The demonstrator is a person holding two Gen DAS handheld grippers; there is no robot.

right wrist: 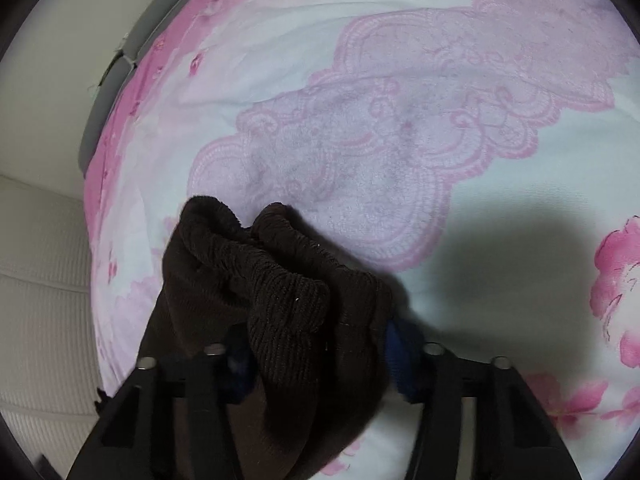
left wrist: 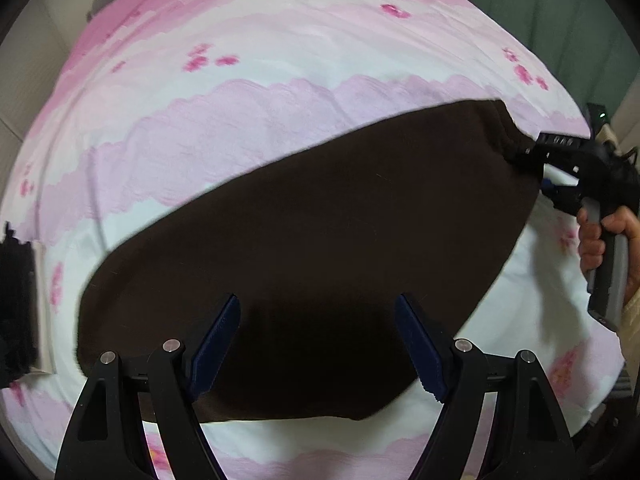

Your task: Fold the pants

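Dark brown pants lie spread flat on a pink and white flowered bedsheet. My left gripper hovers open over the near part of the pants, its blue pads wide apart with only flat cloth beneath them. In the left wrist view, a hand holds my right gripper at the far right corner of the pants. The right wrist view shows the ribbed, gathered waistband bunched up between the fingers of my right gripper, and the blue pads sit against the cloth on both sides.
The bed's left edge borders a white ribbed surface. A black object lies on the sheet at the far left. A green curtain hangs beyond the far right corner of the bed. Bare sheet stretches past the pants.
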